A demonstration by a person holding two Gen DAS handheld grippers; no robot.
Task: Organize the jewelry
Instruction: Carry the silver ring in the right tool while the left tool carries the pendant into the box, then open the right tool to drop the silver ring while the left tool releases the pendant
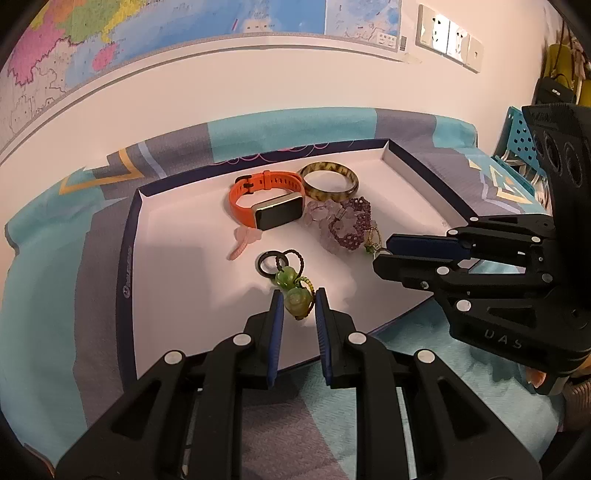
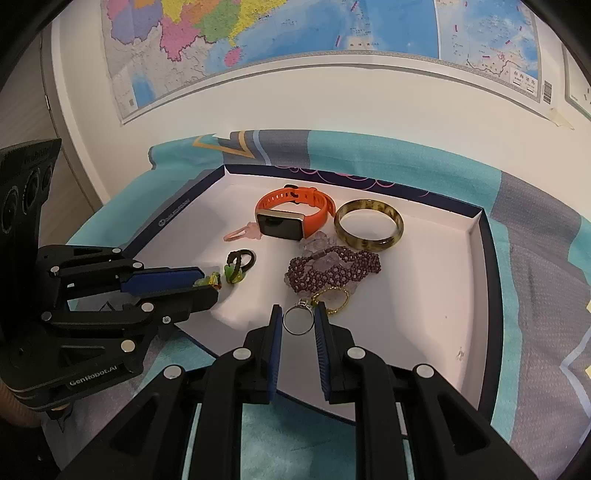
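In the shallow box lid (image 2: 476,236) on the bed, the left tool (image 1: 299,304) pinches a light, slippery green bead charm (image 1: 297,302) across its bead, while the right tool (image 2: 298,320) brackets a stiff, tiny silver ring (image 2: 298,322), grip unclear.

Black tool (image 1: 299,306), blue pads (image 1: 275,332), silver screws

Legible markings:

- Left gripper (image 2: 207,282), body at lower left of the right wrist view: "GenRobot.AI".
- Right gripper (image 1: 384,254), body at lower right of the left wrist view: "UAS".
- Wall map (image 2: 295,33) and tray (image 2: 173,214) rim print: too small to read.
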